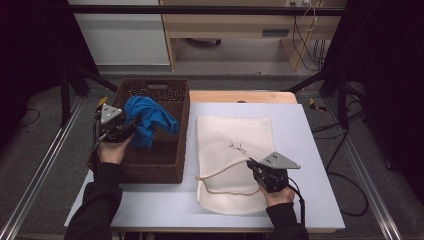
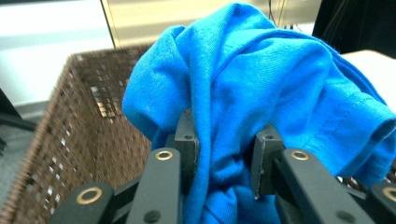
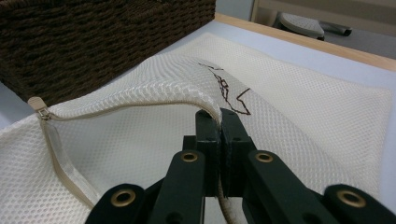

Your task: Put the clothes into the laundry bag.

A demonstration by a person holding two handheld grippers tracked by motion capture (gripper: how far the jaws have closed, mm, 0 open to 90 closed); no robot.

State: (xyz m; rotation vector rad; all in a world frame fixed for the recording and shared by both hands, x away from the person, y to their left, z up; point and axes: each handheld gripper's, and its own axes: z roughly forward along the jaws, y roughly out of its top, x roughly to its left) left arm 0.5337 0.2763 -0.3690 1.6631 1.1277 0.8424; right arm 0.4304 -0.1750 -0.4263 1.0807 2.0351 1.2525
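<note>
A blue shirt (image 1: 147, 120) hangs bunched over the brown wicker basket (image 1: 165, 165) at the table's left. My left gripper (image 1: 129, 129) is shut on the blue shirt (image 2: 261, 88), with folds of cloth pinched between its jaws and lifted above the basket's inside. A cream mesh laundry bag (image 1: 235, 160) lies flat on the white table, to the right of the basket. My right gripper (image 1: 252, 163) is shut on the bag's zipper edge (image 3: 140, 105) and holds that edge raised, so the mouth gapes toward the basket.
The basket wall (image 3: 93, 42) stands close to the bag's open mouth. The white table top (image 1: 310, 150) has bare room right of the bag. A wooden strip (image 1: 242, 96) runs along the far edge, with dark floor and cables beyond.
</note>
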